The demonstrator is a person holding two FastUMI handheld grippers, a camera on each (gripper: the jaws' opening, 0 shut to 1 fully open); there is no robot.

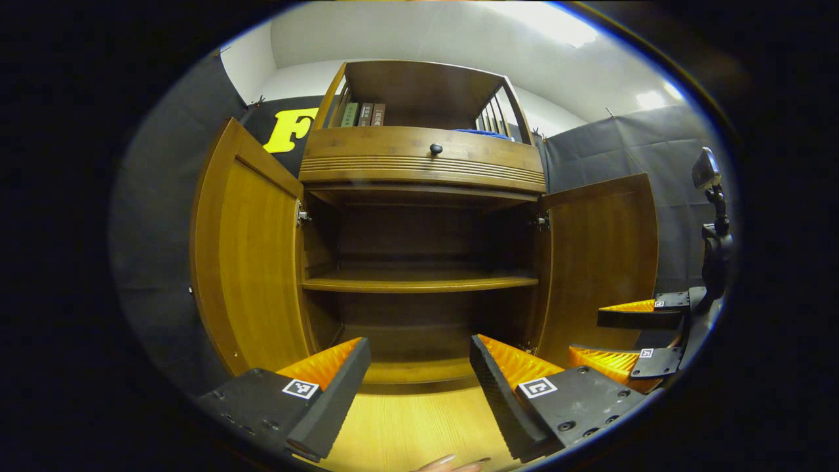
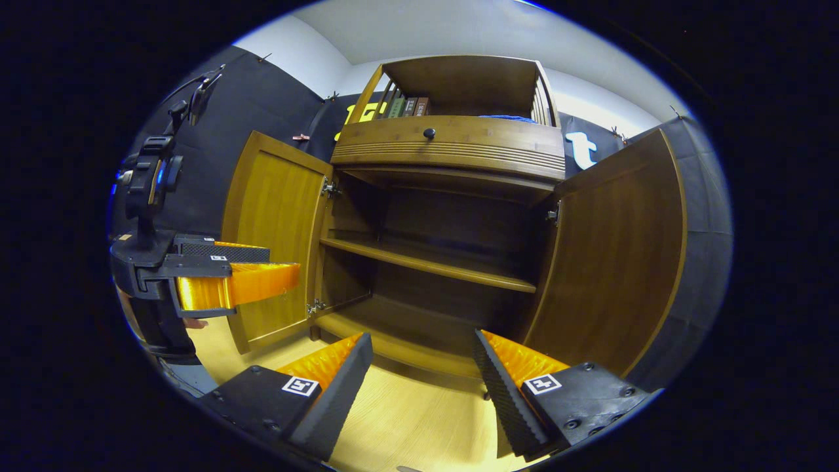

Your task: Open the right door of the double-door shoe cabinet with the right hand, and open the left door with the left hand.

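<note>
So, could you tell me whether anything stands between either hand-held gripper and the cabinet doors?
Nothing visible does. The left wooden door and right wooden door both stand swung open, and both grippers hang open before the empty shelves.

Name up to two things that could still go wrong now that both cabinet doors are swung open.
1. The right claw hangs open close to the right door; a sideways move could knock that door on its hinge.
2. The left claw points into the cabinet; pushing forward might strike the middle shelf.
</note>
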